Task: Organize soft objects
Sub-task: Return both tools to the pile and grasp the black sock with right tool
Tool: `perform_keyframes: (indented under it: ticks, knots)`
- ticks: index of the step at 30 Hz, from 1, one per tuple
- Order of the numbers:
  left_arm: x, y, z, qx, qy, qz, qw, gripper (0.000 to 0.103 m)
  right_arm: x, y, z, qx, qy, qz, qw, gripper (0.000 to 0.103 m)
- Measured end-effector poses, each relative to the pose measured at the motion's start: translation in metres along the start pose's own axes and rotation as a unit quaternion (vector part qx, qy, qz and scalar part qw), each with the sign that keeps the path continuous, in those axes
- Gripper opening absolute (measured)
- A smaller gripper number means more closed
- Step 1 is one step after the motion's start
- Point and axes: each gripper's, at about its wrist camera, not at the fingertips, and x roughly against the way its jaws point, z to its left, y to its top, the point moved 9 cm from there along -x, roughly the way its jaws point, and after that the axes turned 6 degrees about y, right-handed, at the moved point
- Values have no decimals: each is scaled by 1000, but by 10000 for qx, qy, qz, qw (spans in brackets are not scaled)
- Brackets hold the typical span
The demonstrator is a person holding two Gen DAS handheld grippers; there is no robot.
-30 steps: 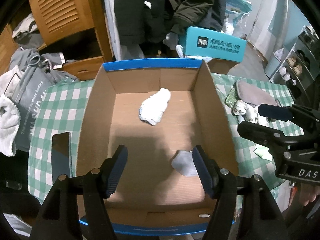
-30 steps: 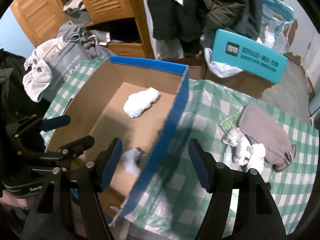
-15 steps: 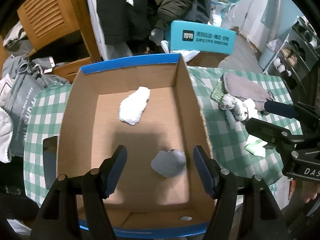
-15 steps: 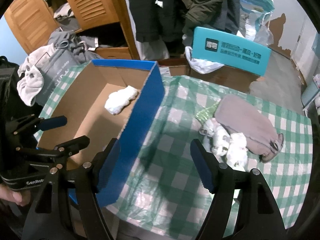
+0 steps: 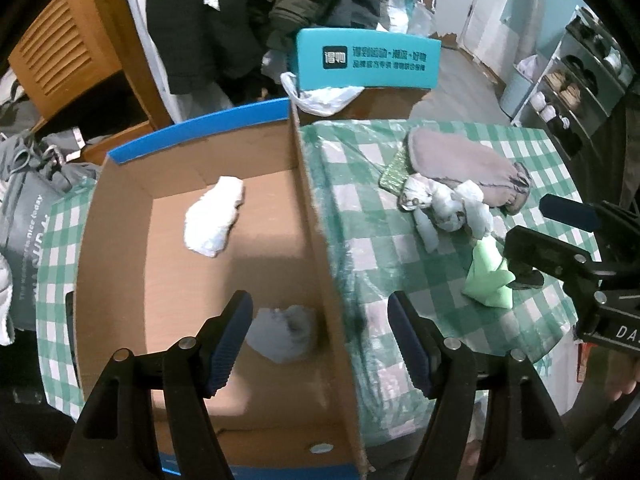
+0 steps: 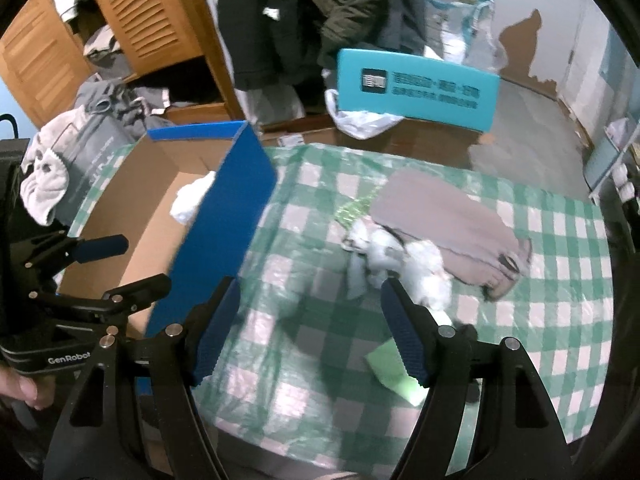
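Inside the brown cardboard box with blue rim point(image 5: 200, 148) lie a white cloth point(image 5: 214, 216) and a grey cloth point(image 5: 284, 332). Both the left hand-held gripper point(image 5: 320, 340) and the right hand-held gripper point(image 6: 310, 328) are released, empty. On the green checked worktop point(image 6: 560, 300) lie a mauve mitten point(image 6: 440, 216), a light green cloth point(image 5: 488, 280) and, perhaps, white socks point(image 6: 400, 256).

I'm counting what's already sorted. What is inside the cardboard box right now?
Inside the cardboard box, two soft items lie apart on its floor: a white sock and a grey sock. The near corners are hidden by the hand-held gripper.
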Motion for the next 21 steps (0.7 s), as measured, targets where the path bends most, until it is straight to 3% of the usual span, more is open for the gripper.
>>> perform_keyframes:
  ticks: [12, 15, 21]
  knots:
    - [-9, 7, -38, -180, -106, 107, 9997, 74, 12, -16, -56, -290, -351, -22, 9990, 75]
    - [-13, 8, -45, -242, 63, 83, 9997, 79, 14, -21, -69, -383, -412, -13, 9984, 75]
    - [-14, 14, -47, -236, 265, 7, 9994, 79, 13, -33, -99, -627, -550, 53, 9965, 75]
